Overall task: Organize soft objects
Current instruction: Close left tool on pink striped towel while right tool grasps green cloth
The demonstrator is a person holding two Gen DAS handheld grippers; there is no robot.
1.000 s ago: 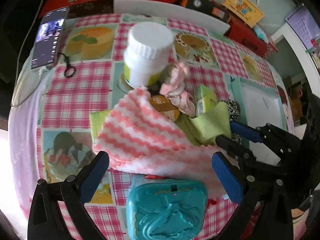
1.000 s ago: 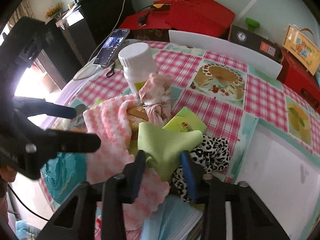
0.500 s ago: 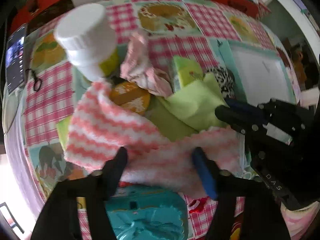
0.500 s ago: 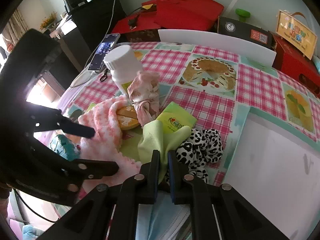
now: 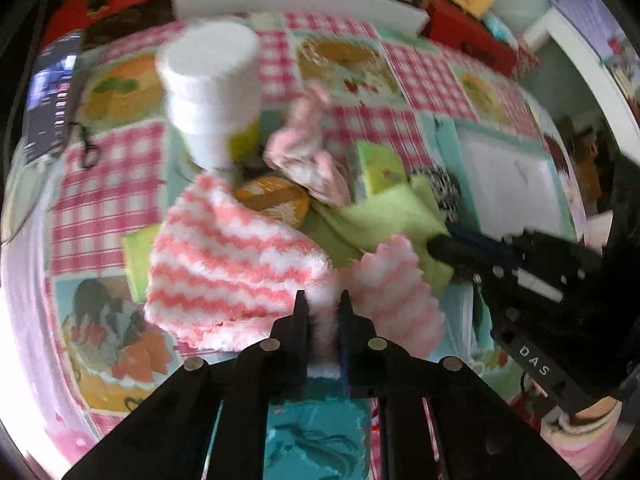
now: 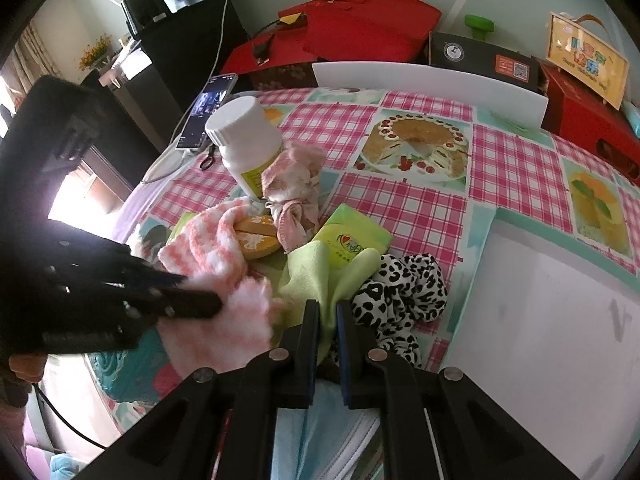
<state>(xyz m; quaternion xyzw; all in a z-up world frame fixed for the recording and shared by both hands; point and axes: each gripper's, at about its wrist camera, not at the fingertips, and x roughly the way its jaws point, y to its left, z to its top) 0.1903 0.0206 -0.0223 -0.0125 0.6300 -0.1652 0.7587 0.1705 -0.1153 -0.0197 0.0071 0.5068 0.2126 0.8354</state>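
Left wrist view is showing the left gripper [image 5: 322, 300] pinching the near edge of the fluffy pink-and-white zigzag-striped cloth [image 5: 236, 256]; its jaws have just been closing and are now clamping a bunched fold of that cloth between them. The cloth is spreading away from the fingers over the pink checked tablecloth [image 5: 116, 184], its far corner reaching the white plastic bottle with a ribbed cap [image 5: 210, 84] and lying beside the orange round packet [image 5: 274, 200]. To the right, the right gripper [image 5: 440, 242] is gripping the light green cloth [image 5: 384, 216], which is lying just beside the striped one. A teal embossed case [image 5: 316, 440] is sitting below the left fingers. Right wrist view is showing the right gripper [image 6: 328, 308] with its jaws pressing together on a raised fold of the light green cloth [image 6: 312, 268]. A black-and-white leopard-print scrunchie [image 6: 404, 284] is lying just right of those fingers, a green tissue packet [image 6: 352, 236] behind the cloth, and a crumpled pink rag [image 6: 296, 184] is leaning against the bottle [image 6: 244, 140]. On the left, the left gripper [image 6: 216, 304] is holding the striped cloth [image 6: 224, 264] near the table edge. A pale blue face mask [image 6: 332, 432] is lying under the right fingers.
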